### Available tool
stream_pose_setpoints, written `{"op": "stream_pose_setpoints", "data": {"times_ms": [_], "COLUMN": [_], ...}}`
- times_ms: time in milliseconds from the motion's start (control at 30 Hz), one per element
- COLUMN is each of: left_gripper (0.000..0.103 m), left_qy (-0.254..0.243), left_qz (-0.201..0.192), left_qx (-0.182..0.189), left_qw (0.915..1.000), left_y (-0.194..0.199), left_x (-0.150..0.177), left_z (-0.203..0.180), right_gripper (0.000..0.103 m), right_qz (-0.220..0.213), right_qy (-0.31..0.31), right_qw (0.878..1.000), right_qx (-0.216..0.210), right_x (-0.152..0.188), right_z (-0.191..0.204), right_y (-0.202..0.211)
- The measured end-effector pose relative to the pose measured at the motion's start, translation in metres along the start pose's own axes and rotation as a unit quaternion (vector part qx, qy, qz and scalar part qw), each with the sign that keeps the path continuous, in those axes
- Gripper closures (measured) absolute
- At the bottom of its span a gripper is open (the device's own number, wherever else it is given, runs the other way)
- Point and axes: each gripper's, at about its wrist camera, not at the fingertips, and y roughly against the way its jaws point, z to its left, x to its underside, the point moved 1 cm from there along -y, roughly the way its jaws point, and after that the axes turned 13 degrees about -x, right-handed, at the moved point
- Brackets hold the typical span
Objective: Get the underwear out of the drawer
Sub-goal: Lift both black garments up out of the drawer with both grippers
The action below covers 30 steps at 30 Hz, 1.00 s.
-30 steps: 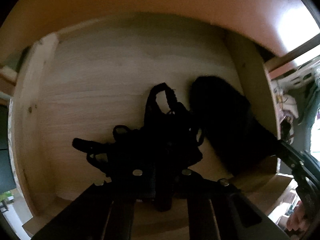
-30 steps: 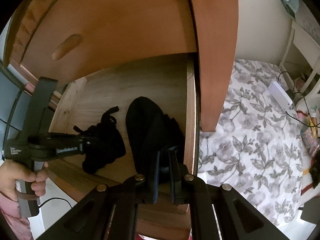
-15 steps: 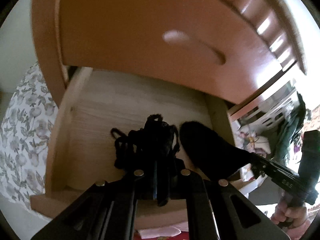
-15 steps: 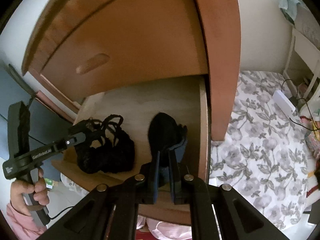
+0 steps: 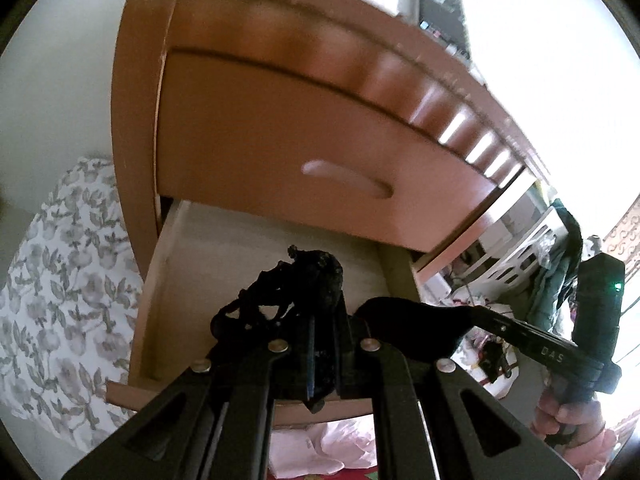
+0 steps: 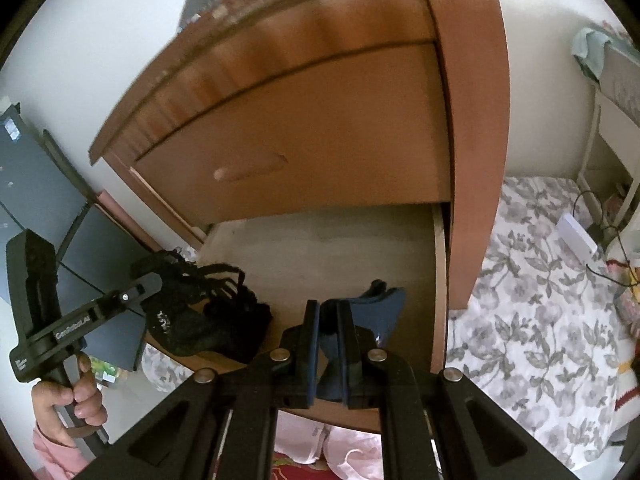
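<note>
The lower drawer (image 5: 224, 252) of a brown chest stands pulled out, its pale wood bottom (image 6: 320, 248) bare. My left gripper (image 5: 324, 314) is shut on a bunch of black lacy underwear (image 5: 304, 284), held above the drawer's front part. In the right wrist view the same left gripper (image 6: 154, 282) carries the black underwear (image 6: 212, 316) at the drawer's left front corner. My right gripper (image 6: 326, 308) is shut on a dark navy piece of underwear (image 6: 372, 312), lifted over the drawer's right front. From the left wrist it shows as the right gripper (image 5: 480, 318) with the dark piece (image 5: 412, 326).
Above the open drawer is a closed drawer front with a grooved handle (image 5: 344, 180). Floral bedding (image 6: 540, 320) lies beside the chest, with a white box (image 6: 576, 236) on it. Pink cloth (image 5: 328, 448) lies below the drawer front. A white rack (image 5: 520, 248) stands on the other side.
Both grippers have risen and drawn back from inside the drawer. The black lacy underwear and the dark piece have come up off the drawer bottom with them.
</note>
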Motion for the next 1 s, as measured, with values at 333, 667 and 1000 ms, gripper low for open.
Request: {"op": "stream_pose_setpoints", "data": {"times_ms": [333,667,1000], "left_gripper": [0.097,0.097,0.097], "left_qy": [-0.004,-0.009,-0.018], "left_qz": [-0.054,-0.088,-0.110], "left_qx": [0.018,0.032,0.041], "left_qw": [0.9983,0.9956,0.9930], "left_y": [0.035,0.070,0.102], "left_x": [-0.008,-0.009,-0.002], "left_z": [-0.012,-0.019,-0.027], "right_gripper": [0.095,0.095,0.095], "right_qz": [-0.028,-0.047,-0.061], "right_qy": [0.024,0.058,0.083], "right_qw": [0.999,0.997,0.994], "right_qx": [-0.015,-0.022,-0.026], "right_x": [-0.010,-0.010,0.000], "right_z": [0.025,0.055,0.080], "right_y": [0.025,0.054,0.081]}}
